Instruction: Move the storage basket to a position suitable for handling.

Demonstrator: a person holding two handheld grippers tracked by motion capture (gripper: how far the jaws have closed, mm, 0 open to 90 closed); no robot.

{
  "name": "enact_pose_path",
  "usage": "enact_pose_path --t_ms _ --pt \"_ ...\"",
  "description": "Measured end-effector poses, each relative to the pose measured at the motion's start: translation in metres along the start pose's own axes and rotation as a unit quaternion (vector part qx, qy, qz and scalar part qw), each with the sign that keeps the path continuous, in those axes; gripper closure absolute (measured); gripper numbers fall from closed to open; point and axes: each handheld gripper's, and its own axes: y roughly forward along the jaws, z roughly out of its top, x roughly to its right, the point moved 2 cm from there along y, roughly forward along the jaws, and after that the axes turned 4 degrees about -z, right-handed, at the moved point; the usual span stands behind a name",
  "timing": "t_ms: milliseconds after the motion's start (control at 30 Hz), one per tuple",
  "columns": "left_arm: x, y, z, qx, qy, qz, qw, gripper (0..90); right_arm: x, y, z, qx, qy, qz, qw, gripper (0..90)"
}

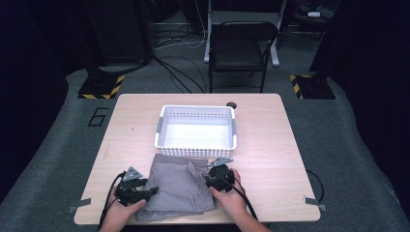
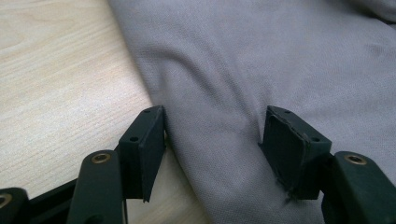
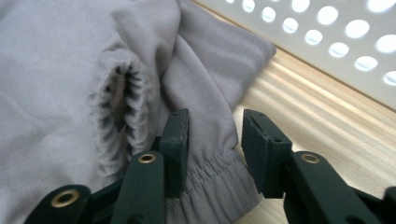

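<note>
My left gripper (image 1: 153,189) sits open over the grey cloth's (image 1: 176,186) 9 o'clock edge. My right gripper (image 3: 212,140), at 3 o'clock, hasn't pinched the hem yet. I think I squeeze both next, then lift toward the white basket (image 1: 160,126).

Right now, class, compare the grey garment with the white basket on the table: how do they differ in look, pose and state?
The grey garment is soft, rumpled fabric lying flat; the white basket is rigid, with upright perforated walls. The garment lies at the near edge between the left gripper and right gripper, its edge between each one's jaws; the basket sits farther back, untouched. The garment is folded with gathered hems; the basket stands empty. Both rest on the wooden table.
</note>
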Motion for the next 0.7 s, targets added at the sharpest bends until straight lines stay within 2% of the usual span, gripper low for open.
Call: enact_pose_path --t_ms 133,233,300,367,500,533,600,667,700 --pt "0.0 0.001 0.0 0.005 -0.001 0.002 1.0 38.8 0.001 0.002 0.0 0.0 0.012 -0.001 0.9999 61.5" --pt "0.0 0.001 0.0 0.005 -0.002 0.002 1.0 38.7 0.005 -0.002 0.003 0.02 0.017 -0.011 0.9996 61.8" --pt "0.0 0.001 0.0 0.006 -0.002 0.002 1.0 38.8 0.012 -0.002 0.004 0.013 0.032 -0.02 0.9992 62.2" --pt "0.0 0.001 0.0 0.005 -0.001 0.002 1.0 38.8 0.018 0.0 0.004 0.014 0.044 -0.017 0.9988 62.0" --pt "0.0 0.001 0.0 0.005 -0.001 0.002 1.0 38.8 0.016 0.007 0.004 -0.007 0.027 -0.014 0.9995 55.5" --pt "0.0 0.0 0.0 0.001 0.0 -0.001 1.0 38.7 0.013 0.008 0.003 -0.012 0.034 -0.013 0.9993 55.2" --pt "0.0 0.001 0.0 0.006 0.0 0.003 1.0 38.7 0.01 0.007 0.004 -0.007 0.019 -0.015 0.9997 55.1" --pt "0.0 0.001 0.0 0.006 0.001 0.003 1.0 38.8 0.006 0.007 0.004 -0.01 0.021 -0.012 0.9997 54.8" --pt "0.0 0.001 0.0 0.004 0.002 0.004 1.0 38.7 0.006 0.007 0.004 -0.011 0.015 -0.011 0.9998 54.3"
